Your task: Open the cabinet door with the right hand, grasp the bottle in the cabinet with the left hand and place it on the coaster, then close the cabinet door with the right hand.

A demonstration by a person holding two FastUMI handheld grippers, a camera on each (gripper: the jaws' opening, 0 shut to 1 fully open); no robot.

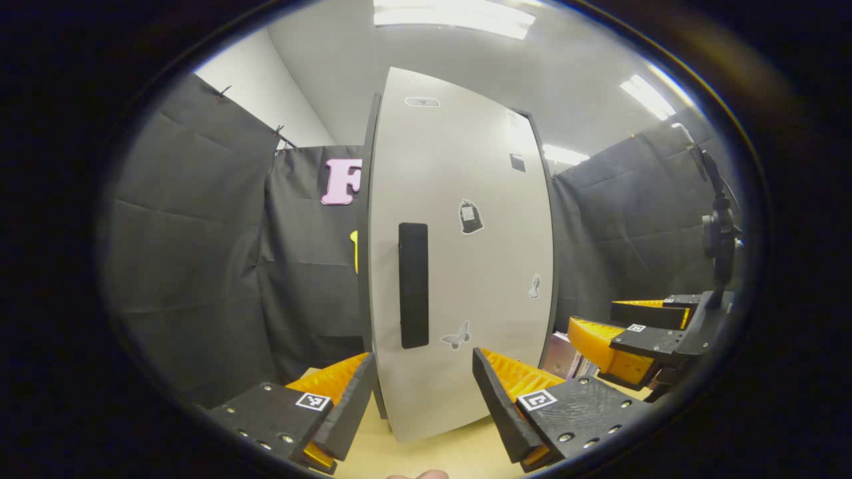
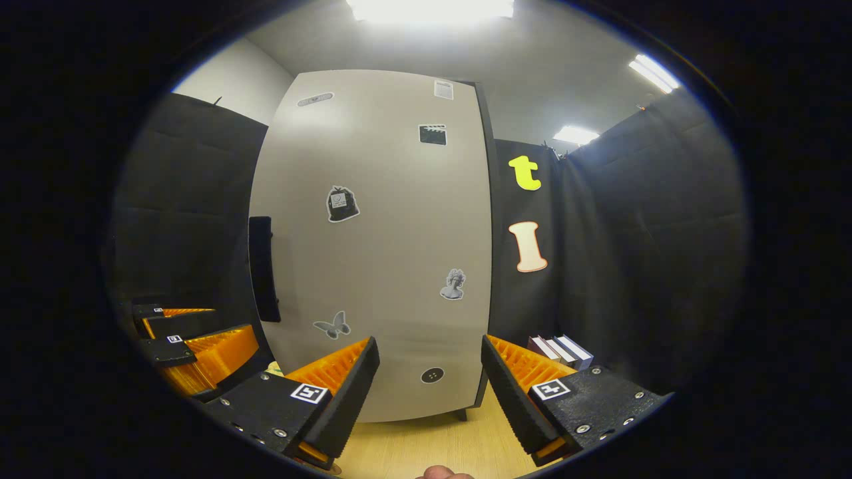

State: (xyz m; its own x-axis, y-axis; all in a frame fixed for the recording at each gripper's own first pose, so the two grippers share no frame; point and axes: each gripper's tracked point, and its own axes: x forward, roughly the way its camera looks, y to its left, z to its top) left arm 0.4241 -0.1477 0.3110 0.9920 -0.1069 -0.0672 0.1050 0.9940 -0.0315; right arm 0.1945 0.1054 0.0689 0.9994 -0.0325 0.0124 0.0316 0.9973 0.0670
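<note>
A tall pale-grey cabinet door (image 1: 459, 253) with small stickers stands shut in front of me, its black vertical handle (image 1: 413, 285) near the left edge. My left gripper (image 1: 423, 386) is open just short of the door's lower part, nothing between its fingers. The right gripper (image 1: 632, 332) hangs open at the right of the left gripper view. In the right gripper view the same door (image 2: 379, 253) and handle (image 2: 261, 269) face me, with my right gripper (image 2: 429, 379) open before the door's bottom. The left gripper (image 2: 193, 346) sits open at the lower left.
The cabinet stands on a light wooden tabletop (image 2: 426, 446). A few books (image 2: 559, 351) lie to the right of the cabinet base. A dark stand (image 1: 717, 233) rises at the far right of the left gripper view. Black cloth walls enclose the booth.
</note>
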